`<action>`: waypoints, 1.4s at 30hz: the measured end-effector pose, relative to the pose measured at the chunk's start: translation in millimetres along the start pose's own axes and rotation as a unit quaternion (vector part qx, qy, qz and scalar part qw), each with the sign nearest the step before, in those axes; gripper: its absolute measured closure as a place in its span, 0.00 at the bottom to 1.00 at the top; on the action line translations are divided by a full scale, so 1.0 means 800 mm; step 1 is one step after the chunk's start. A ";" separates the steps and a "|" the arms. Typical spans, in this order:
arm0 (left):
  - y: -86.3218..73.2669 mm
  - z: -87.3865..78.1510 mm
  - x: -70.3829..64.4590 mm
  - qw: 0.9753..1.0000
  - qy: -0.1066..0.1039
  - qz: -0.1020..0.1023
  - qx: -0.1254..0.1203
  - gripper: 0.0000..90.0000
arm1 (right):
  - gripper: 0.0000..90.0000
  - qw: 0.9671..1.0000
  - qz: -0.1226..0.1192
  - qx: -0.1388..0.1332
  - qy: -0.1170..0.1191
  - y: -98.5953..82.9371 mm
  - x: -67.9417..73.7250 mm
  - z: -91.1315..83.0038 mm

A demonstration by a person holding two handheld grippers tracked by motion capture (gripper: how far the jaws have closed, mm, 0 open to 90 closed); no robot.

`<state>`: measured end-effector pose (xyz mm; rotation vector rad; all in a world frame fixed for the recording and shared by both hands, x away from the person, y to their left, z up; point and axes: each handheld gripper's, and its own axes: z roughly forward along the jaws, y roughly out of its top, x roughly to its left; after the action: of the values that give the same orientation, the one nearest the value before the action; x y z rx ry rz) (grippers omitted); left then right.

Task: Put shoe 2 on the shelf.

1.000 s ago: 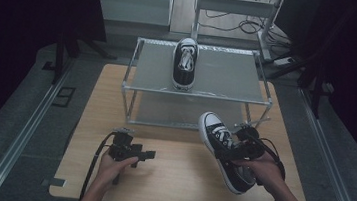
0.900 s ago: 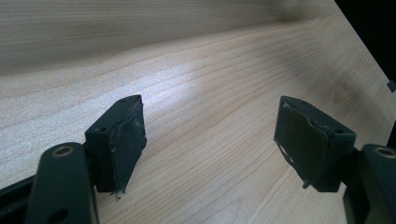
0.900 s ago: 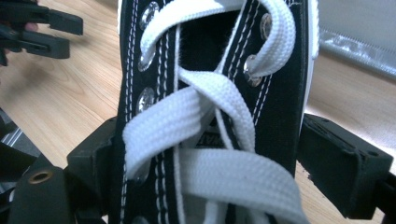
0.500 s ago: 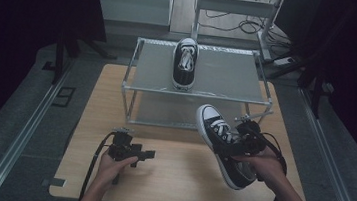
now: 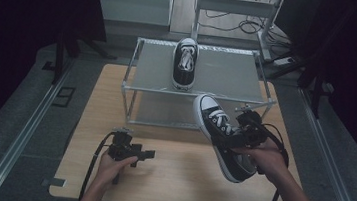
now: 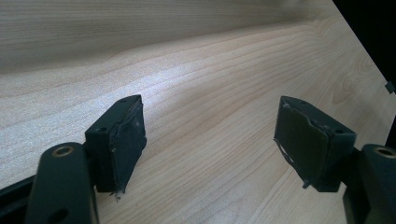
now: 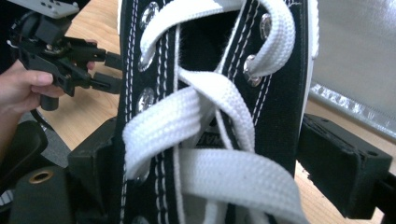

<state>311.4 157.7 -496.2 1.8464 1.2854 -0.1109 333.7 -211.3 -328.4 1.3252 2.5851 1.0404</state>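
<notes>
A black canvas sneaker [image 5: 223, 135] with white laces and a white rubber toe cap is held clear of the worktop [image 5: 178, 181] by the right gripper [image 5: 243, 135]. It is clamped across the laced upper, probably because the stiffened eyelet rows give the jaws something firm to bite on. In the right gripper view the flat woven laces [image 7: 205, 107], metal eyelets and white stitching are seen between the two black jaws, which press against the shoe's sides. The toe is pointed toward the metal shelf rack [image 5: 140, 66], just beside its front edge; a second, matching sneaker [image 5: 184, 63] is stood on the rack's grey top shelf, so a pairing seems intended. The left gripper [image 5: 133, 151] is rested low over the pale, fine-grained wood, jaws spread wide with nothing between them, its worn rubber pads [image 6: 126, 140] frayed at the edges.
</notes>
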 end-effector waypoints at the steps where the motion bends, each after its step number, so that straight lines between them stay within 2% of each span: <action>1: 0.000 0.000 0.000 1.000 0.000 0.000 0.000 0.28 | 0.15 1.000 -0.003 -0.002 -0.001 0.002 0.001 -0.001; 12: 0.000 0.001 0.000 1.000 0.007 0.003 0.003 0.28 | 0.15 1.000 0.001 -0.016 -0.002 0.026 0.001 -0.015; 14: 0.000 0.002 -0.001 1.000 0.013 0.006 0.005 0.28 | 0.15 1.000 0.003 -0.017 -0.003 0.030 0.000 -0.016; 23: 0.000 0.001 0.000 1.000 0.010 0.002 0.004 0.28 | 0.15 1.000 0.009 -0.016 -0.007 0.045 -0.004 -0.014; 31: 0.000 0.001 0.000 1.000 0.012 0.003 0.005 0.28 | 0.15 1.000 0.018 -0.017 -0.018 0.061 -0.005 -0.014; 42: 0.000 -0.001 0.001 1.000 0.011 0.005 0.003 0.28 | 0.15 0.999 0.036 -0.024 -0.033 0.095 -0.010 -0.018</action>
<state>311.5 158.5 -496.4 1.8636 1.2921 -0.0909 387.3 -194.1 -274.4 1.4273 2.4672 1.0437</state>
